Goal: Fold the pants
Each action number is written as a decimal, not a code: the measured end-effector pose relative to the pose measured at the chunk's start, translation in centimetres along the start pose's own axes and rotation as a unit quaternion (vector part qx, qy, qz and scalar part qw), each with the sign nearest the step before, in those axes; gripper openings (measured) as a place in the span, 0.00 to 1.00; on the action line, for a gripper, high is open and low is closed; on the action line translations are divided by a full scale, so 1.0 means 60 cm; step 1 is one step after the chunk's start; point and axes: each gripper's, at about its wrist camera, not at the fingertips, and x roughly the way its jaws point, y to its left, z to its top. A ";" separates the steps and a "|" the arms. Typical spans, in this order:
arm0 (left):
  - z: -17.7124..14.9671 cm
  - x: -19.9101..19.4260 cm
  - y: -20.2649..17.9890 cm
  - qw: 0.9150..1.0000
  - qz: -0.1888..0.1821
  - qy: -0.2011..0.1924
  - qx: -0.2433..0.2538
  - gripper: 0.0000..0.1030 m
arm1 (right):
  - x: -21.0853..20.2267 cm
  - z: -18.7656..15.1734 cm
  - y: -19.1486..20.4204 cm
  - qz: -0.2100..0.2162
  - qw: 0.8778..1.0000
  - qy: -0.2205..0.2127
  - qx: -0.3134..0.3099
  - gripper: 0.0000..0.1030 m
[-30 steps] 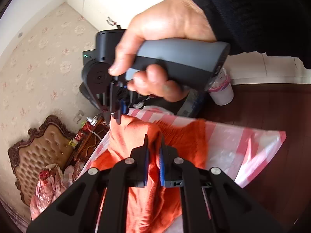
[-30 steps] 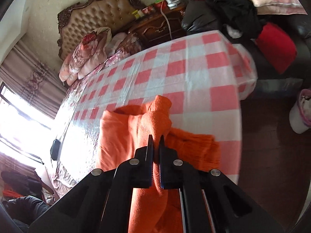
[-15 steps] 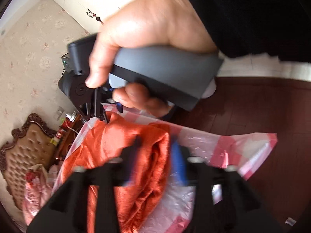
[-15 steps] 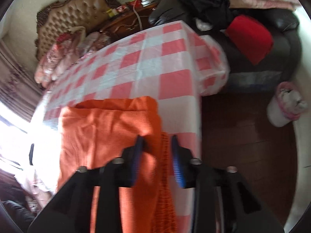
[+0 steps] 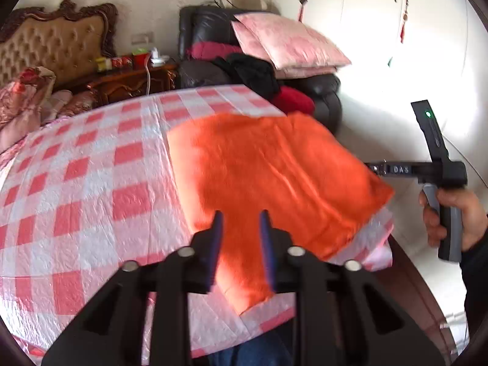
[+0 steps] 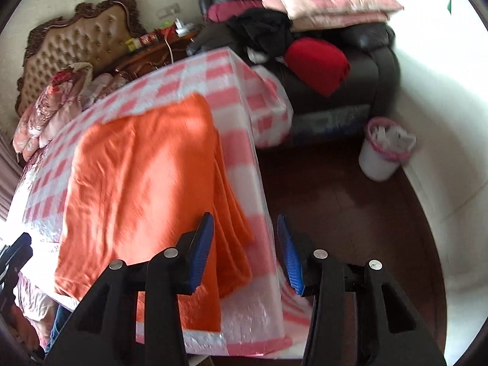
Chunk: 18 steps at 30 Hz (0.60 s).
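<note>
The orange pants (image 5: 268,170) lie folded flat in a rough rectangle near the right corner of the pink-and-white checked table (image 5: 91,189). They also show in the right wrist view (image 6: 143,180), with stacked folded edges toward the table's edge. My left gripper (image 5: 241,231) is open and empty, just above the pants' near edge. My right gripper (image 6: 244,241) is open and empty, above the table edge beside the pants. The right gripper also shows in the left wrist view (image 5: 378,169), off the table's right side, held by a hand.
A black armchair (image 6: 360,70) piled with pink pillows, dark clothes and a red cushion stands behind the table. A white bin with a pink liner (image 6: 381,152) sits on the dark wood floor. A bed with a tufted headboard (image 5: 52,48) and a nightstand are at the left.
Both grippers have opened and let go of the orange pants, then pulled back. The pants now lie flat and folded on the table. The right gripper has moved off to the right.
</note>
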 end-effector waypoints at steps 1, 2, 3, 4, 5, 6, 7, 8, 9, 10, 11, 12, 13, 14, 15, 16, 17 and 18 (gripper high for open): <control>-0.015 0.007 -0.001 1.000 -0.016 0.020 0.008 0.19 | 0.005 -0.002 -0.006 -0.004 1.000 0.004 0.008 0.42; -0.024 0.016 -0.002 0.999 -0.021 0.038 0.010 0.19 | 0.004 -0.006 -0.006 -0.001 1.000 0.006 0.012 0.42; -0.033 0.028 -0.003 0.998 -0.022 0.059 0.009 0.19 | 0.006 -0.008 -0.007 -0.001 1.000 0.006 0.015 0.42; -0.042 0.036 -0.005 0.997 -0.020 0.070 0.009 0.19 | 0.007 -0.007 -0.005 -0.006 1.000 0.007 0.015 0.42; -0.046 0.043 -0.010 0.997 -0.015 0.075 0.016 0.19 | 0.006 -0.010 0.003 -0.018 1.000 0.002 0.005 0.42; -0.048 0.044 -0.013 0.997 -0.007 0.071 0.031 0.19 | 0.005 -0.012 0.010 -0.031 0.999 -0.002 -0.007 0.42; -0.053 0.042 -0.018 0.997 -0.007 0.070 0.033 0.20 | 0.004 -0.014 0.020 -0.051 0.998 -0.008 -0.024 0.42; -0.055 0.043 -0.017 0.997 -0.008 0.071 0.030 0.20 | 0.003 -0.016 0.029 -0.068 0.997 -0.012 -0.038 0.42; -0.056 0.047 -0.011 0.997 -0.010 0.070 0.024 0.20 | 0.004 -0.017 0.039 -0.087 0.995 -0.017 -0.053 0.42; -0.057 0.047 -0.010 0.997 -0.010 0.070 0.025 0.20 | 0.005 -0.019 0.045 -0.097 0.993 -0.021 -0.061 0.42; -0.059 0.047 -0.009 0.997 -0.009 0.069 0.027 0.20 | 0.007 -0.021 0.048 -0.104 0.992 -0.023 -0.064 0.42; -0.060 0.047 -0.009 0.997 -0.009 0.068 0.028 0.20 | 0.010 -0.024 0.048 -0.107 0.992 -0.025 -0.060 0.42; -0.060 0.046 -0.011 0.997 -0.006 0.068 0.029 0.21 | 0.011 -0.025 0.046 -0.106 0.993 -0.026 -0.053 0.42; -0.062 0.046 -0.015 0.997 0.000 0.064 0.033 0.22 | 0.010 -0.025 0.044 -0.104 0.993 -0.028 -0.048 0.42; -0.058 0.039 -0.018 0.998 0.010 0.053 0.041 0.22 | 0.010 -0.025 0.042 -0.102 0.993 -0.029 -0.045 0.42; -0.058 0.037 -0.019 0.998 0.012 0.040 0.044 0.22 | 0.010 -0.025 0.042 -0.103 0.993 -0.030 -0.045 0.42; -0.054 0.032 -0.020 0.999 0.011 0.029 0.044 0.22 | 0.010 -0.026 0.043 -0.106 0.993 -0.030 -0.047 0.42; -0.049 0.029 -0.020 0.999 0.007 0.017 0.043 0.22 | 0.009 -0.028 0.046 -0.112 0.992 -0.032 -0.053 0.42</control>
